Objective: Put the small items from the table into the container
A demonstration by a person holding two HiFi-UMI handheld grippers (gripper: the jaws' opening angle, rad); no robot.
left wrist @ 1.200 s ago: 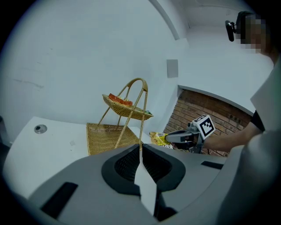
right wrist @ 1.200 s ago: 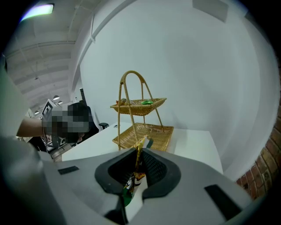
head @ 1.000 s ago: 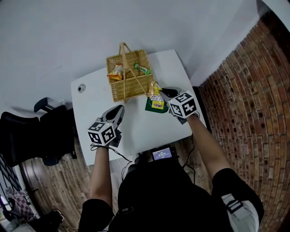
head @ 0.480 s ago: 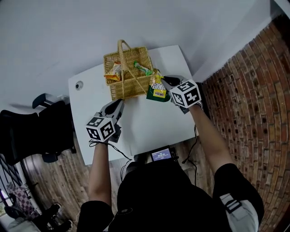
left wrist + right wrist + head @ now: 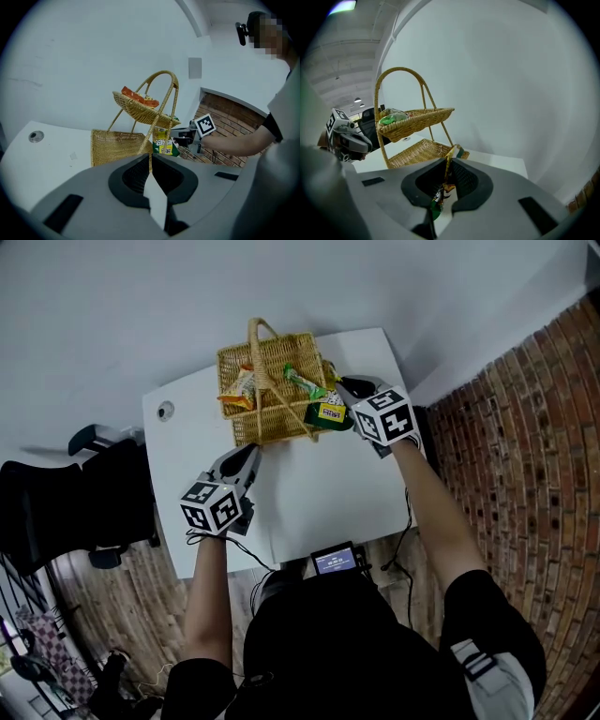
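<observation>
Right gripper (image 5: pixel 341 390): pinching green-yellow snack packet (image 5: pixel 328 412) between jaws, at wicker basket (image 5: pixel 251 426) rim just ahead; not yet released.
Left gripper (image 5: pixel 249 454): pressed together, empty, basket just beyond tips.
Already in basket: orange packet (image 5: pixel 239 388), green packet (image 5: pixel 300 382).
Likely last item.

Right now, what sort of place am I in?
Probably an office or workroom: a white desk with a cable grommet, a black office chair beside it, and a brick wall.
</observation>
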